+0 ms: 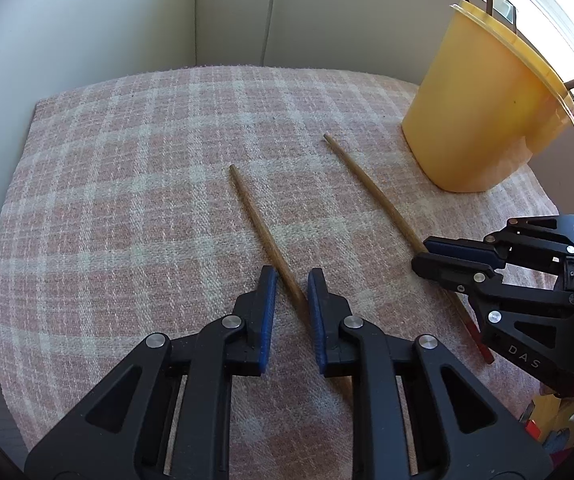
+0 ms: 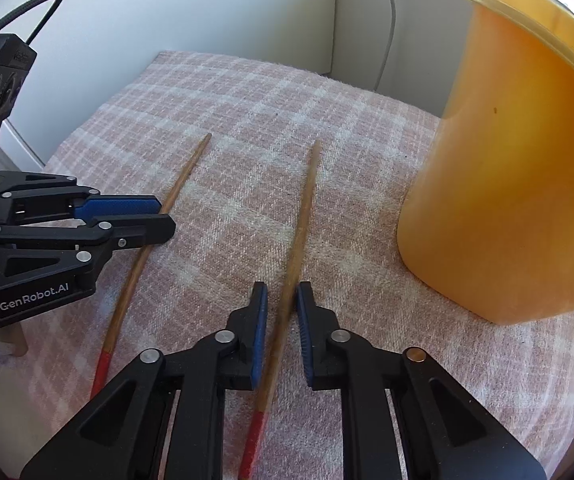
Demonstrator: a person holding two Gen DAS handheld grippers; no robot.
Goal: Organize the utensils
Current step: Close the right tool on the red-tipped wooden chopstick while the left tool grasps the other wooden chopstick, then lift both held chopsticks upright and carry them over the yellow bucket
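Plaid cloth (image 1: 127, 200), white wall (image 1: 87, 20) | left tool (image 1: 292, 276) spread | right tool (image 2: 281, 292) pinching chopstick (image 2: 307, 200)

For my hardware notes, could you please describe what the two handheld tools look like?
Both are matt black plastic linkages with silver rivets and blue ribbed pads. The left tool carries white "GenRobot.AI" lettering and a braided black cable looping above its body. The right tool shows the white letters "DAS".

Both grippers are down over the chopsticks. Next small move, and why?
Probably close the left gripper. Its jaws straddle the left chopstick with a gap showing at the pads, while the right gripper looks pinched on the right chopstick. Both could then lift toward the yellow holder.
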